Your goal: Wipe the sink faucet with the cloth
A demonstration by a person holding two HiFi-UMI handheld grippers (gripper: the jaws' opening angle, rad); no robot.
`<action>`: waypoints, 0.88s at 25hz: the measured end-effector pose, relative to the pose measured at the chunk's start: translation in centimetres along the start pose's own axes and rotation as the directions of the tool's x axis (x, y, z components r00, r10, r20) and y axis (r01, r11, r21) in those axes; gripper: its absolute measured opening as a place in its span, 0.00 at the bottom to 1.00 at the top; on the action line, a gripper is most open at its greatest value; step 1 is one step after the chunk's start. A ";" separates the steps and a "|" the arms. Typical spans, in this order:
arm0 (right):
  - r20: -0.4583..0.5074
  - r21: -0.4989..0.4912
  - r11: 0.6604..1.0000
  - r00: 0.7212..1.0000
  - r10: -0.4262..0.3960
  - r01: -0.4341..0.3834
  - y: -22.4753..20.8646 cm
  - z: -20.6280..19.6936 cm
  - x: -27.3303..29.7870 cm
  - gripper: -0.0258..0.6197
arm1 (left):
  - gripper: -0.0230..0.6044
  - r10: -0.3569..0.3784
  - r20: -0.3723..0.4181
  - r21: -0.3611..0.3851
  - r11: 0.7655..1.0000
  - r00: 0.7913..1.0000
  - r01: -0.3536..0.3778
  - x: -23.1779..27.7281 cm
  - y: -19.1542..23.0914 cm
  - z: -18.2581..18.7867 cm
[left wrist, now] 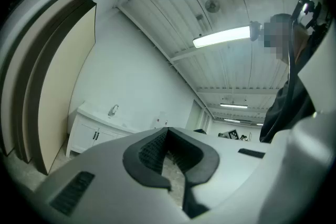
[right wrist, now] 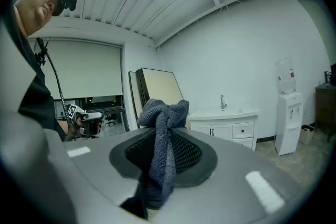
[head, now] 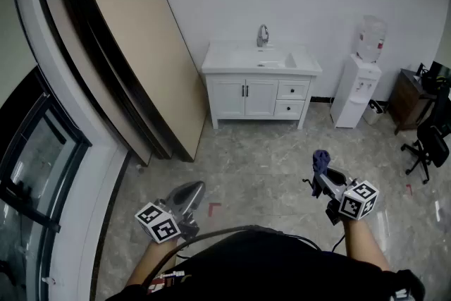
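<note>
My right gripper (head: 321, 171) has its jaws clamped on a blue-grey cloth (right wrist: 161, 113), which bunches up above the tips. My left gripper (left wrist: 167, 136) is empty, with its jaws fully together. The chrome faucet (head: 263, 35) stands on the white vanity sink (head: 220, 63) against the far wall, well apart from both grippers.

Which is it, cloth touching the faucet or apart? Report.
Apart. Head view: the cloth in the right gripper, floor separating it from the faucet.

2 grippers (head: 192, 194) (head: 322, 167), 1 cloth (right wrist: 160, 113), 1 faucet (head: 263, 35), 1 sink cabinet (head: 257, 96), 1 water dispenser (head: 359, 91)
</note>
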State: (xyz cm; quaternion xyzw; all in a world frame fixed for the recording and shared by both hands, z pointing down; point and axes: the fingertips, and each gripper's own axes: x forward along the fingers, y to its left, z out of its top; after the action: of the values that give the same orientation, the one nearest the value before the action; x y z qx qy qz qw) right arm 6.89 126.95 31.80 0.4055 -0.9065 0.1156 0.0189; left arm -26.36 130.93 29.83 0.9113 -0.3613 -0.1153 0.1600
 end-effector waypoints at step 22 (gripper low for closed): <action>0.005 0.062 0.998 1.000 0.008 -0.008 -1.6 -0.3 -1.7 0.15 | 0.02 -0.034 -0.010 -0.016 0.999 0.999 0.034 2.5 -1.1 -0.9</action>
State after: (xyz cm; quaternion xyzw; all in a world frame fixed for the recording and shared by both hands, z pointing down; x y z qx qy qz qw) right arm 9.17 127.27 32.18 0.4027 -0.9041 0.1426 0.0038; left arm -23.64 130.14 29.99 0.9167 -0.3441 -0.1162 0.1669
